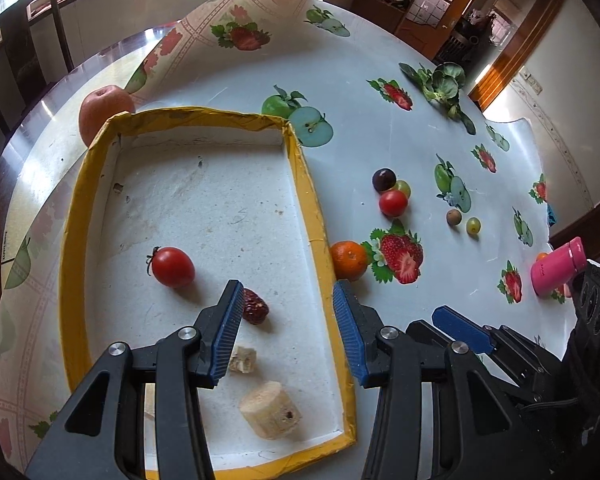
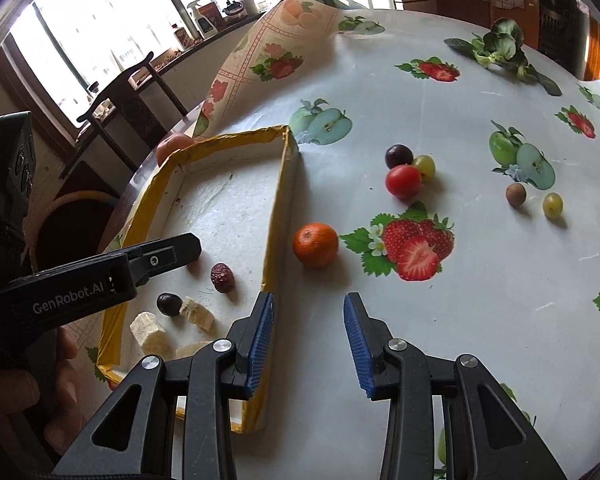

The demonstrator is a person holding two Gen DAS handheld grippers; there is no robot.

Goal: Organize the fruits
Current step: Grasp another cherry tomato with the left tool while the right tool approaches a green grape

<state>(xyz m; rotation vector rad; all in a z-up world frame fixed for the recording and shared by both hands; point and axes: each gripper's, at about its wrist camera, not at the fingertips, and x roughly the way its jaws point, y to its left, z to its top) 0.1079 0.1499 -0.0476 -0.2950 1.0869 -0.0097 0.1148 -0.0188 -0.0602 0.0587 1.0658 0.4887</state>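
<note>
Fruit-print cloth covers the bench [image 2: 480, 320], bearing a yellow-rimmed tray [image 1: 320, 216]. Left tongs [image 1: 288, 330] gape empty above its date [image 1: 255, 306]. Right tongs [image 2: 309, 342], also spread, face the orange [image 2: 315, 244].

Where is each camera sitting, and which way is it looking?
Left wrist: rides on the left gripper, looking forward and down into the yellow tray; its open jaws show, and the right gripper beside it.
Right wrist: rides on the right gripper, looking over the tray's right wall toward the tangerine; its open jaws show, plus the left gripper and the person's left hand.
Both see the tray, tangerine, red date and loose grapes.
</note>
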